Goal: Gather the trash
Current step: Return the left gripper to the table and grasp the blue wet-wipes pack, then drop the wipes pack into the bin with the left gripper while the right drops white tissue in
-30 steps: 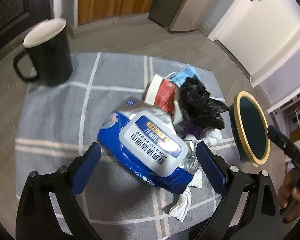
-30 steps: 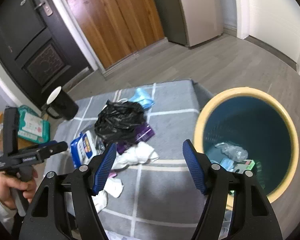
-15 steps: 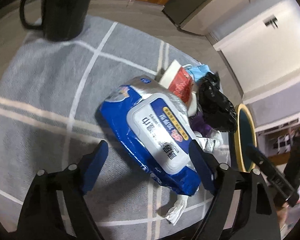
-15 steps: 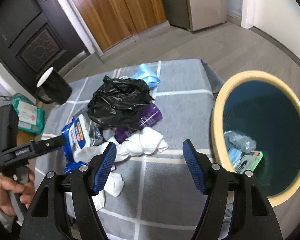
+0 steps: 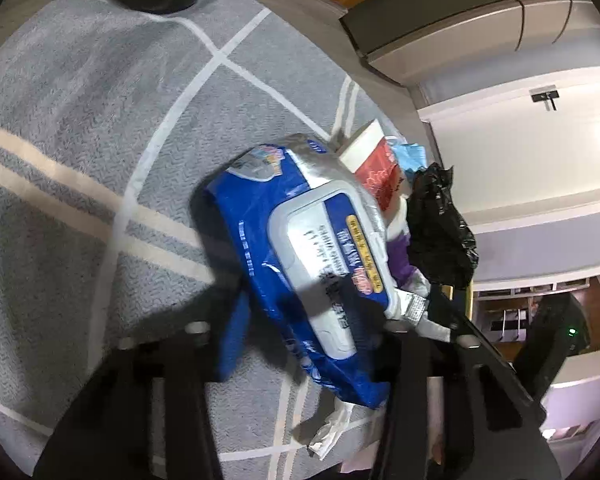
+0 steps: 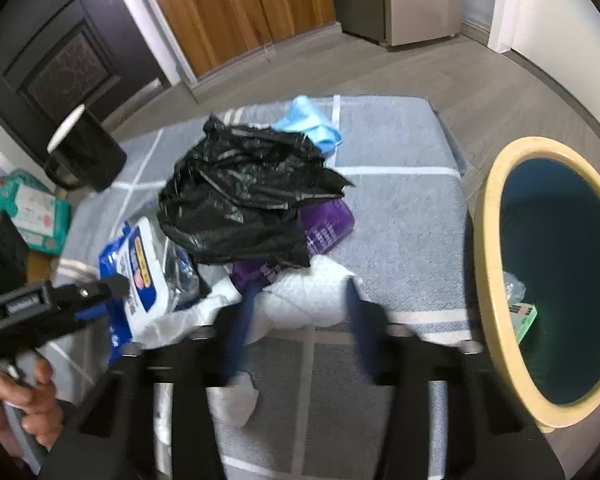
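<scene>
L gripper [image 5: 308, 332] spread wide, fingers straddling glossy blue wipes pack [image 5: 300, 248] w/ hard white flip lid; contact unclear (blurred). R gripper [image 6: 300, 320] also spread, either side of crumpled white tissue wad [image 6: 308, 300]. Crinkly black plastic bag [image 6: 244, 196] far of it, on woven grey grid-line cloth [image 6: 404, 224]. Round tan-rimmed bin [image 6: 488, 280] at right.

trash pile [image 6: 252, 204] on grey checked cloth [image 6: 400, 216]

L tongs [image 5: 308, 320] open, R tongs [image 6: 300, 320] open, both angled down
</scene>
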